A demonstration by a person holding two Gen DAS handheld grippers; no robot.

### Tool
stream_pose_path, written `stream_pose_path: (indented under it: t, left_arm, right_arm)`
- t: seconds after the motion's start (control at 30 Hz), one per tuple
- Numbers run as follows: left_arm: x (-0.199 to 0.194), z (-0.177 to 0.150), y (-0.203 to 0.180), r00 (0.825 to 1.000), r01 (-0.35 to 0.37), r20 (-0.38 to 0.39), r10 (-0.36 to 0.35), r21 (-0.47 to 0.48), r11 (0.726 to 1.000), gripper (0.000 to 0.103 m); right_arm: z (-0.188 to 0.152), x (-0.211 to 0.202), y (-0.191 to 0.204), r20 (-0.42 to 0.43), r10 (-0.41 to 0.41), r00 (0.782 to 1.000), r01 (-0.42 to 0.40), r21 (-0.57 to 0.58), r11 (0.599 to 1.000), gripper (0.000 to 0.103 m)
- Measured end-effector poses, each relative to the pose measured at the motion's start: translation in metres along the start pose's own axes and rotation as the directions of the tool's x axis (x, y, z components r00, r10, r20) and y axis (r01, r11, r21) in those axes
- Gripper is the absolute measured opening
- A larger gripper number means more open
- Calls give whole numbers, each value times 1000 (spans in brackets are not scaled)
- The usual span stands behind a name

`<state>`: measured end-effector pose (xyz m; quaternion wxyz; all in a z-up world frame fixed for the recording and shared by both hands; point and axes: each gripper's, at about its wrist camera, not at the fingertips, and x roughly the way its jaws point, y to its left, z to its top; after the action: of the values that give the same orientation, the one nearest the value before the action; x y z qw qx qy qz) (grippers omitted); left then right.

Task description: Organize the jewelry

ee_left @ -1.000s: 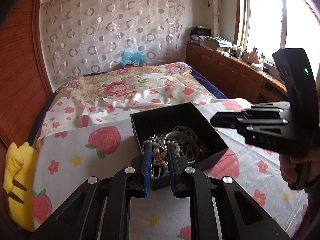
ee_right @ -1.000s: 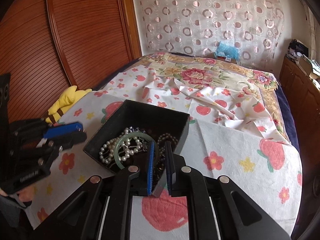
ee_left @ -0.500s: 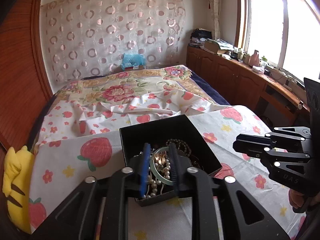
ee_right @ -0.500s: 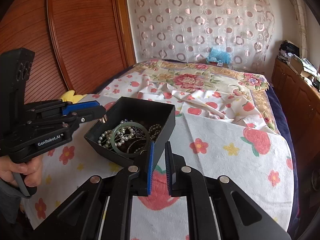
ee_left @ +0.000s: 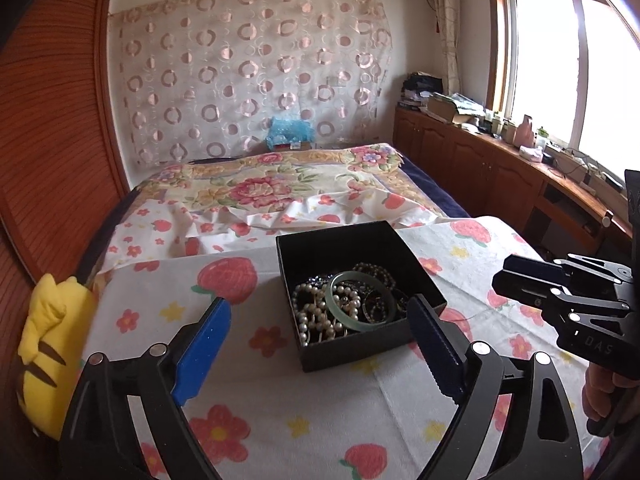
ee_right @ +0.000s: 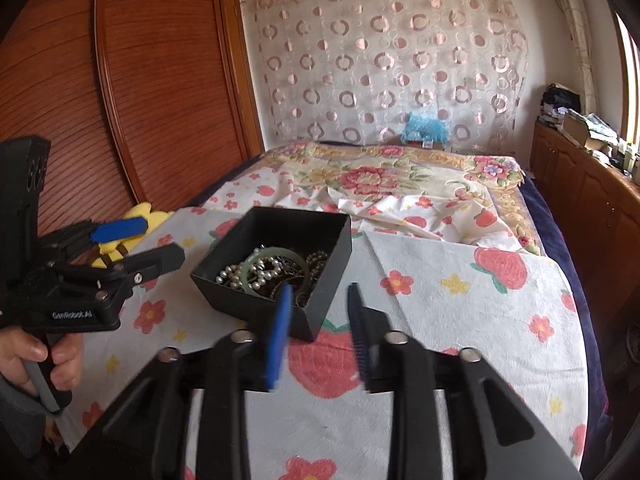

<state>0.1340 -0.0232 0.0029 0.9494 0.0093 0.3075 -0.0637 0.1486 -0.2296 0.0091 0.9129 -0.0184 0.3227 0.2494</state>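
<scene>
A black open box (ee_left: 352, 354) sits on the strawberry-print cloth (ee_left: 248, 396). Inside lie a green bangle (ee_left: 357, 322), a pearl string (ee_left: 310, 312) and dark bead chains. My left gripper (ee_left: 318, 306) hangs just short of the box's near wall; its jaws are opening, wide apart and empty. In the right wrist view the box (ee_right: 324, 280) lies ahead. The right gripper (ee_right: 319, 292) is near its front corner, jaws opening with nothing between them. The left gripper (ee_right: 162, 240) shows to the left of the box, and the right gripper (ee_left: 506, 276) to its right.
A yellow plush toy (ee_left: 44, 344) lies at the cloth's left edge beside a wooden wardrobe (ee_right: 160, 80). A floral quilt (ee_left: 264, 188) covers the bed beyond the box. Wooden cabinets (ee_left: 480, 168) with clutter run under the window. A person's hand (ee_right: 36, 360) holds the left gripper's handle.
The left gripper let go of a flower-shaped jewel over the box, drew back and opened wide. The right gripper pulled back from the box's edge and opened partway.
</scene>
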Motion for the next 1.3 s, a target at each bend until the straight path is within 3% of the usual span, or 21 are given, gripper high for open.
stream_pose_path:
  t: [0.13, 0.23, 0.4, 0.6, 1.3]
  left_arm:
    - [-17, -9, 2, 1000, -21, 22, 21, 3, 1000, 94]
    - [-29, -13, 2, 999, -36, 33, 36, 3, 999, 95]
    - [-54, -21, 2, 996, -48, 73, 49, -11, 999, 95]
    - [-78, -30, -1, 993, -58, 104, 61, -24, 998, 95]
    - [-91, -38, -2, 992, -54, 109, 57, -37, 998, 95]
  right_arm:
    - [-3, -13, 7, 34, -17, 999, 17, 9, 1000, 50]
    - [-6, -22, 13, 54, -44, 998, 43, 13, 999, 57]
    - [-12, -41, 21, 102, -84, 991, 82, 25, 996, 83]
    - [-19, -59, 26, 150, -139, 979, 135, 33, 990, 100]
    - [-32, -74, 26, 179, -162, 970, 151, 69, 986, 100]
